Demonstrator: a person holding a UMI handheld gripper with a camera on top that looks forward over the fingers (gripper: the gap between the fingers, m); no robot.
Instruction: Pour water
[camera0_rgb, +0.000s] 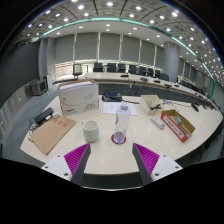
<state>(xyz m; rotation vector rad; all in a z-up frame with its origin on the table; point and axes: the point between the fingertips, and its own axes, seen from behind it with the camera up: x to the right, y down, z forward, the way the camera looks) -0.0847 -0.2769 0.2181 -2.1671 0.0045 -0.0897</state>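
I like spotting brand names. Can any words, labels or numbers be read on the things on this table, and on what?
None can be read.
White box: markings on its side, too small.
Clear bottle: no legible label.
Colourful packet: print too blurred.
White cup: plain.
The tongs stand open, short of the bottle.

A big pale bench (130, 160) is holding many things. A white cup (91, 130) is sitting beside a clear bottle (121, 124) on a red coaster (119, 139). A white box (78, 97), a brown board (52, 133) and a colourful packet (178, 124) are lying farther out.
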